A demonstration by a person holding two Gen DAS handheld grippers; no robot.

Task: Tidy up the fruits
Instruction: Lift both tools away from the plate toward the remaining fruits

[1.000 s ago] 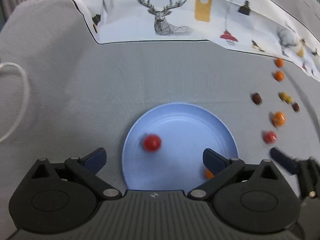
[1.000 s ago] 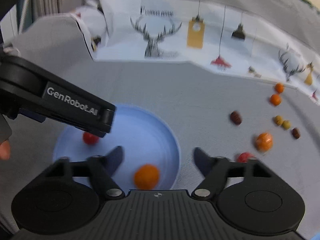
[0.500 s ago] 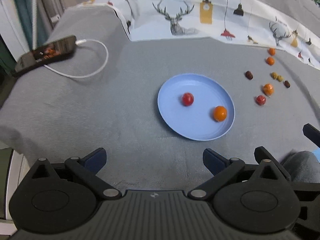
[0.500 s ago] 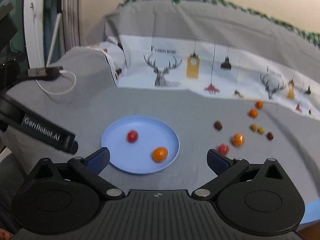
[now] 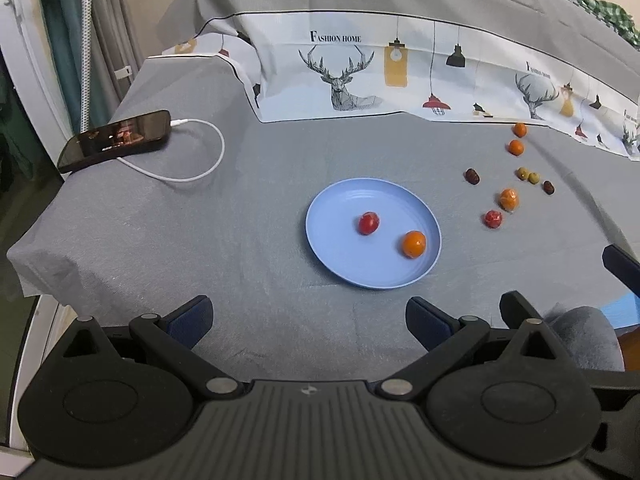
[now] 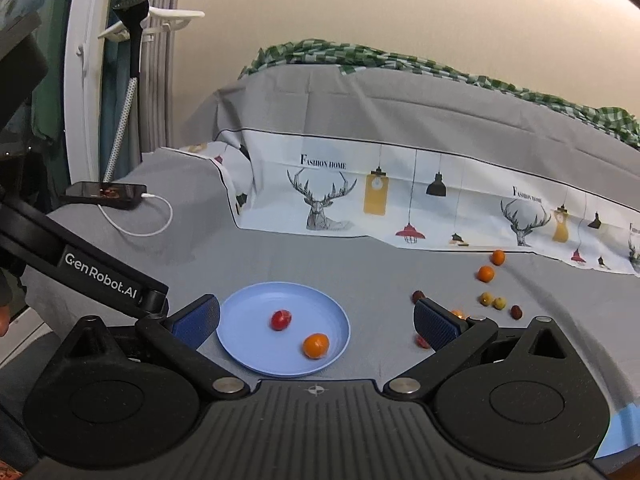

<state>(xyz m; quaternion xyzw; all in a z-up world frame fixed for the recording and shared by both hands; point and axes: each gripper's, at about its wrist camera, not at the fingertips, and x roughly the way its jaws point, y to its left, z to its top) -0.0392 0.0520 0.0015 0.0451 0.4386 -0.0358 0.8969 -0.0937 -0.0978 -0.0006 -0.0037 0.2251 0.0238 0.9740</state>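
A light blue plate (image 5: 332,208) (image 6: 244,308) lies on the grey cloth with a red tomato (image 5: 368,223) (image 6: 281,319) and a small orange (image 5: 413,243) (image 6: 315,345) on it. Right of the plate lie several loose fruits: a red one (image 5: 493,219), an orange (image 5: 508,199), two more oranges (image 5: 516,147) (image 6: 485,273), yellow-green ones (image 5: 528,175) (image 6: 492,300) and dark dates (image 5: 472,176). My left gripper (image 5: 308,316) is open and empty, held back from the plate. My right gripper (image 6: 316,320) is open wide and empty, above the plate's near side.
A phone (image 5: 114,140) (image 6: 106,194) on a white cable (image 5: 192,176) lies at the cloth's far left. A deer-print cloth (image 5: 400,80) (image 6: 400,204) runs along the back. The table edge drops off at the left. The left gripper's body (image 6: 100,280) shows in the right wrist view.
Both grippers have pulled back and risen from the plate, so the whole table now shows. The orange that was between the right gripper's fingers lies on the plate.
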